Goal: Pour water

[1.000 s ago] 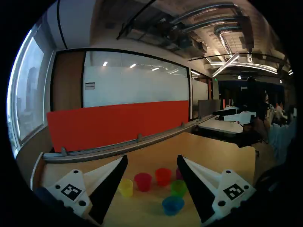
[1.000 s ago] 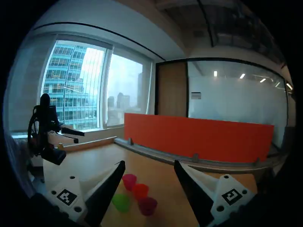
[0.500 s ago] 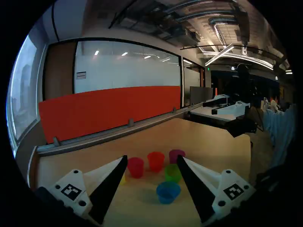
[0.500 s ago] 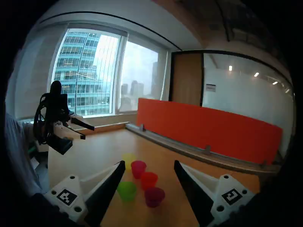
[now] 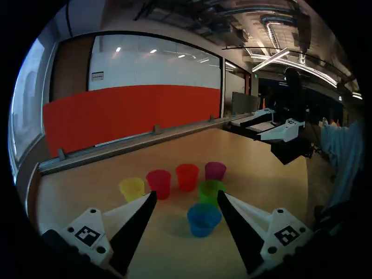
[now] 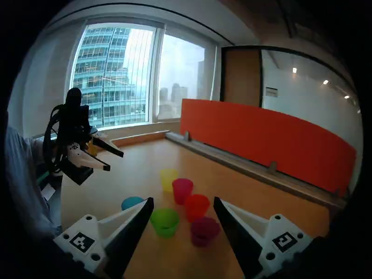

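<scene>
1. Blue cup (image 5: 203, 219) stands on the table (image 5: 265, 172) between the tips of the left gripper (image 5: 185, 192), the nearest cup to them. Jaws are apart and grip nothing.
2. Green cup (image 5: 210, 190) is just beyond the blue cup, by the right tip. Behind it stands a row: yellow cup (image 5: 132, 188), pink cup (image 5: 159, 182), red cup (image 5: 187, 176), purple cup (image 5: 215, 170).
3. Versus 0.5 s ago: the yellow cup, then mostly hidden behind the left finger, now stands clear of it. The whole group sits higher between the jaws.
4. Right gripper (image 6: 182, 200): jaws apart, empty. Green, red and purple cups lie between its tips; pink and yellow stand beyond.
5. Right gripper view: the blue cup now shows beside the left tip, where it was not seen 0.5 s ago.
6. Left gripper view: the right gripper, off to the right above the table, looks larger than before.
</scene>
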Demonstrator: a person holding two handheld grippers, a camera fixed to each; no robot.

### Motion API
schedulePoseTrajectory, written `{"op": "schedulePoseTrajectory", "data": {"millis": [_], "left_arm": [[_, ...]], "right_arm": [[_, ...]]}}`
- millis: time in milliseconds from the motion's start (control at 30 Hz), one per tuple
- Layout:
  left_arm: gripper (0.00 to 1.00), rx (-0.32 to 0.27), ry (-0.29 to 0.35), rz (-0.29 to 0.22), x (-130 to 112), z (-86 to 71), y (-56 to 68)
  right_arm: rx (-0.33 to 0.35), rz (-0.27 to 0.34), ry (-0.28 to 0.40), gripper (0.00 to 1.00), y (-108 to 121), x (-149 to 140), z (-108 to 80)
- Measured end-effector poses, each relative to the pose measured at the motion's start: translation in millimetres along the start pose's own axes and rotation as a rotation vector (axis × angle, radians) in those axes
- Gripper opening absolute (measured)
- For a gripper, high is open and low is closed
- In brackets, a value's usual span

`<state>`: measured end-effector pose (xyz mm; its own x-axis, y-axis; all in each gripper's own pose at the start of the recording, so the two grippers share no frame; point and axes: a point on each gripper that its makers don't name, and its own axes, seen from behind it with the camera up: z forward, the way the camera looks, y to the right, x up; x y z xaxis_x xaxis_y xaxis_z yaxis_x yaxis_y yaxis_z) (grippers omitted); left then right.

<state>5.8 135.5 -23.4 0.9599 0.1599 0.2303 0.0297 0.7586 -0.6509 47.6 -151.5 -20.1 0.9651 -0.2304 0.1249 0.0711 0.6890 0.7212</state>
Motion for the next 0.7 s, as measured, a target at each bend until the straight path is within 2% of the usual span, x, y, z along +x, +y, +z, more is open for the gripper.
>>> {"op": "schedulePoseTrajectory", "data": {"millis": [267, 467, 700], "left_arm": [[0.97, -0.012, -0.053, 0.016, -24.0, 10.9, 2.3], [0.97, -0.045, -0.103, 0.017, -44.2, 16.9, 11.1], [0.97, -0.084, -0.158, 0.041, -63.6, 20.3, 19.9]], "right_arm": [[0.031, -0.008, -0.040, 1.00, -6.4, -23.0, 17.3], [0.043, -0.018, -0.067, 1.00, -8.3, -36.2, 26.1], [0.049, -0.028, -0.097, 1.00, -8.3, -50.4, 34.4]]}}
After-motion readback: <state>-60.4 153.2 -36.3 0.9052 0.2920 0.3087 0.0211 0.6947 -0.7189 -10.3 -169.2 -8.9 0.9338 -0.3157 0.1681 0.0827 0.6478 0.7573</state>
